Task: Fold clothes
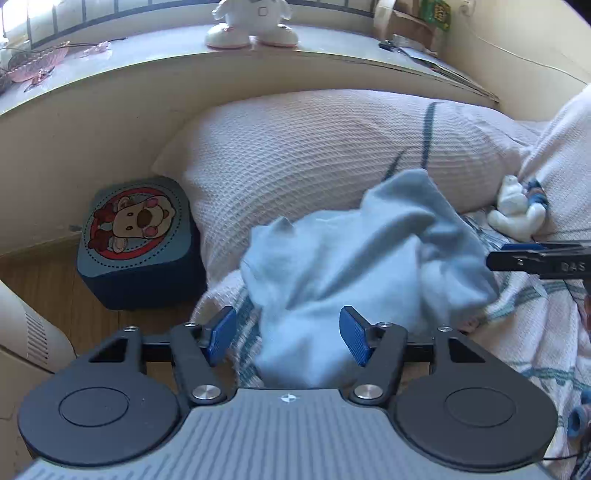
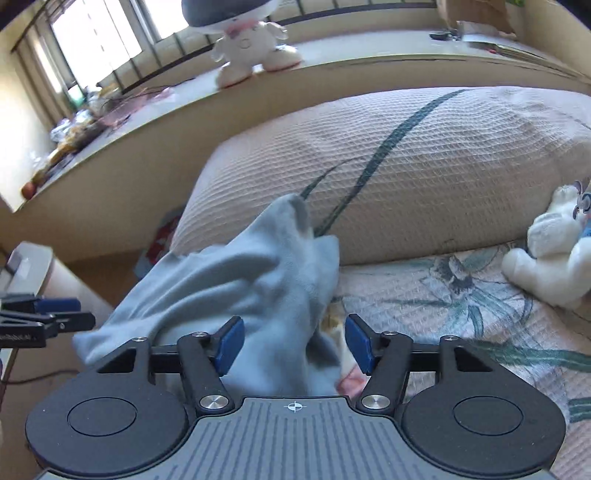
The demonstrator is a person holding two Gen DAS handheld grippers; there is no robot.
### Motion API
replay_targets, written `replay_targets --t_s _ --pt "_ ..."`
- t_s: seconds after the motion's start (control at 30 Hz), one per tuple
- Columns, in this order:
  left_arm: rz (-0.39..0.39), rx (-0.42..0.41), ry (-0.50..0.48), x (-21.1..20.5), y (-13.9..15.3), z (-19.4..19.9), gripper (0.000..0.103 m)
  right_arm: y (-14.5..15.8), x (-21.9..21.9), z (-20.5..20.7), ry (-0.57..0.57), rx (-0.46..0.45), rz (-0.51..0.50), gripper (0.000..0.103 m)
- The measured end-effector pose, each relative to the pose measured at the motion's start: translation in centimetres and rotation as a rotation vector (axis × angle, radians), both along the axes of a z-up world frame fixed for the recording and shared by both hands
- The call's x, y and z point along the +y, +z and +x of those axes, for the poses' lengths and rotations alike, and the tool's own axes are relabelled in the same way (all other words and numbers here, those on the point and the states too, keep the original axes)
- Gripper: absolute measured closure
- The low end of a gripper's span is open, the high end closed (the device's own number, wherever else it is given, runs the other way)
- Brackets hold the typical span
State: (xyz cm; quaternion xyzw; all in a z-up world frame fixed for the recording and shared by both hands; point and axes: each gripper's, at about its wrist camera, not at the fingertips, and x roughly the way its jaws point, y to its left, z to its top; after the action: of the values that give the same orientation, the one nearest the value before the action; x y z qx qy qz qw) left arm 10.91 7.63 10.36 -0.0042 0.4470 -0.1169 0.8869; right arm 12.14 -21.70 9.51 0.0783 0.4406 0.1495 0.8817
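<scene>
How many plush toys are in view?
2. One white plush toy stands on the ledge behind the pillow; a smaller one lies on the bed, right of the pillow. Others may be hidden.

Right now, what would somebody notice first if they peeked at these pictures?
A crumpled light blue garment heaped on the bed against the big waffle-weave pillow, lying between the open pads of the left gripper and right gripper. A white plush toy stands on the ledge behind.

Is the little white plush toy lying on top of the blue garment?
No, the white plush toy lies on the bedspread, apart from the light blue garment.
</scene>
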Motion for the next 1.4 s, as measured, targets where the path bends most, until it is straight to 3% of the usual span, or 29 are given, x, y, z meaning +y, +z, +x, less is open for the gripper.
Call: replay_targets --t_s 0.1,0.23,0.27,0.3,0.33,0.43,0.53,0.57,0.73,0.8,0.9,0.93,0.97,1.1,1.2,1.27,1.4 --pt "-0.007 0.026 -0.005 -0.9 -1.2 -0.2 0.053 -1.2 0.0 0.4 -0.023 0.037 0.027 0.067" --pt "-0.002 0.055 -0.007 -1.4 -2.6 -0.1 0.079 -2.7 0.4 1.0 -0.022 0.078 0.043 0.072" --pt "-0.002 0.061 -0.004 -1.3 -2.8 0.1 0.084 -3.0 0.5 1.1 -0.019 0.085 0.039 0.078" --pt "0.007 0.059 -0.001 -1.1 -2.8 0.3 0.096 -3.0 0.5 1.0 -0.02 0.083 0.041 0.091" --pt "0.026 0.051 -0.001 -0.9 -2.6 0.4 0.099 -2.9 0.3 0.9 -0.021 0.079 0.045 0.096" --pt "0.067 0.041 -0.01 -0.2 -2.0 1.0 0.1 -2.6 -0.1 0.4 -0.031 0.069 0.05 0.097" --pt "0.202 0.016 -0.007 -0.5 -2.3 1.8 0.101 -2.1 -0.9 0.0 -0.06 0.069 0.039 0.098" --pt "0.215 0.023 -0.01 -0.5 -2.8 2.0 0.101 -2.0 -1.2 -0.1 -0.069 0.069 0.035 0.098" --pt "0.198 0.068 -0.013 -0.7 -4.9 2.1 0.1 -5.1 -2.2 0.0 -0.085 0.175 0.057 0.095" --pt "0.161 0.078 -0.007 -0.4 -4.9 1.6 0.099 -5.7 -2.4 -0.2 -0.104 0.173 0.077 0.088" --pt "0.183 0.065 0.01 -0.5 -4.1 0.3 0.075 -5.4 -2.3 -0.7 -0.103 0.155 0.062 0.085" --pt "0.194 0.06 0.016 -0.6 -3.7 -0.1 0.057 -5.2 -2.3 -0.8 -0.102 0.149 0.056 0.081" --pt "0.209 0.051 0.017 -0.8 -3.4 -0.6 0.05 -5.0 -2.2 -1.0 -0.103 0.145 0.047 0.075" --pt "0.254 0.031 0.011 -2.1 -1.9 -2.5 0.047 -4.1 -2.0 -2.5 -0.103 0.113 0.039 0.066" --pt "0.255 0.021 0.019 -2.7 -0.8 -4.0 0.035 -3.5 -1.7 -3.7 -0.095 0.096 0.033 0.054" --pt "0.262 0.016 0.025 -3.0 -0.2 -4.9 0.026 -3.1 -1.4 -4.6 -0.074 0.087 0.029 0.051" --pt "0.204 0.021 0.032 -3.5 0.7 -6.9 0.02 -2.6 -0.4 -6.4 -0.03 0.063 -0.011 0.045"
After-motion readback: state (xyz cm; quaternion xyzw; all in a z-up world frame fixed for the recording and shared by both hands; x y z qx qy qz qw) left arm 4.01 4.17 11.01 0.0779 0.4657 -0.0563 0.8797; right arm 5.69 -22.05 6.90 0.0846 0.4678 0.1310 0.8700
